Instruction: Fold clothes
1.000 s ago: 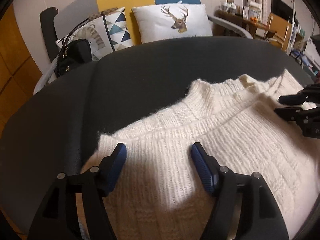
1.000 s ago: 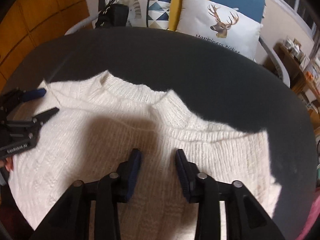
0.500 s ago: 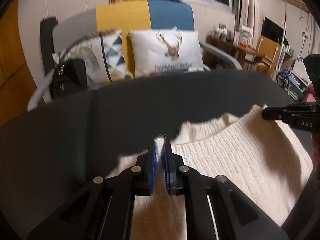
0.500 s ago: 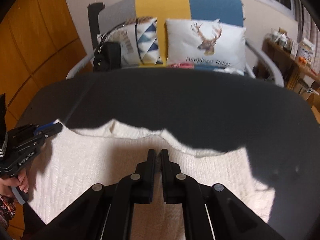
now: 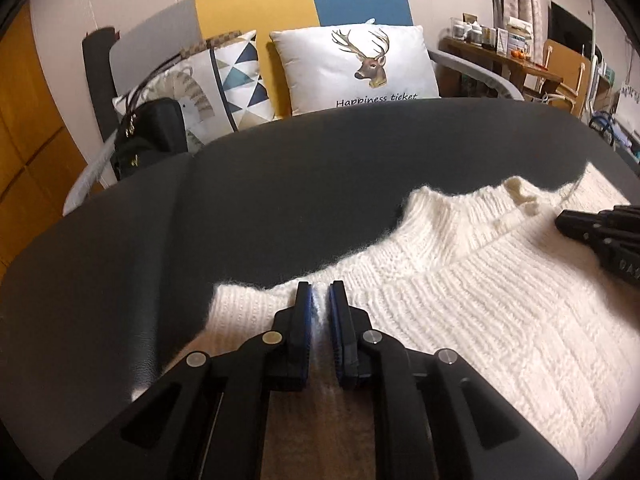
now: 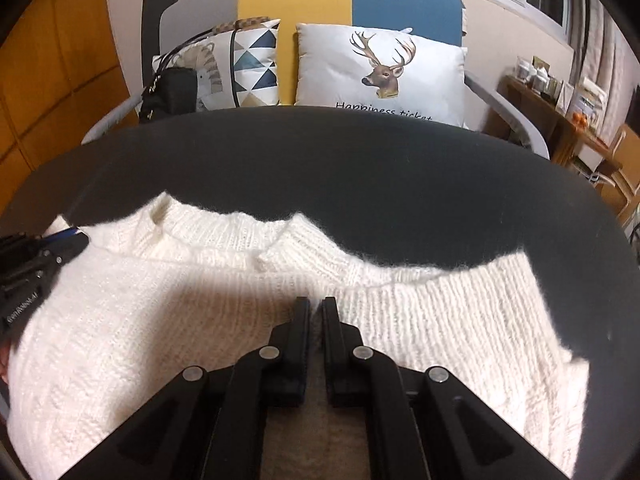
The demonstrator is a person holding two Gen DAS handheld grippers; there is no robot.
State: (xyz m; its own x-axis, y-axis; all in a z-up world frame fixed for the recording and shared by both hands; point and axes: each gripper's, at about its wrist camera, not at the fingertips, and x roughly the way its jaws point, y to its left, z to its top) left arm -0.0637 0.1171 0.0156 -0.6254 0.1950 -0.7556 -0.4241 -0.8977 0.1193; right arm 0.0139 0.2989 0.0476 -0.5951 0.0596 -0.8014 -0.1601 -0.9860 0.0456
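Note:
A white knit sweater [image 5: 460, 312] lies on a dark grey table [image 5: 300, 184], collar toward the far side. My left gripper [image 5: 320, 296] is shut on the sweater's left shoulder edge, white knit showing between its blue pads. My right gripper [image 6: 316, 308] is shut on the sweater [image 6: 160, 320] just below the collar on the right shoulder side. Each gripper shows at the edge of the other's view: the right gripper [image 5: 600, 236], the left gripper [image 6: 40, 256].
Beyond the table stands a sofa with a deer cushion [image 5: 356, 68], a patterned cushion [image 5: 236, 76] and a black handbag [image 5: 152, 136]. A wooden side table with small items [image 5: 500, 56] is at the far right. Orange cabinet doors [image 6: 48, 88] are on the left.
Both grippers went from open above the sweater to shut on its shoulder area. Since half a second ago the pinched sweater has come back down toward the table.

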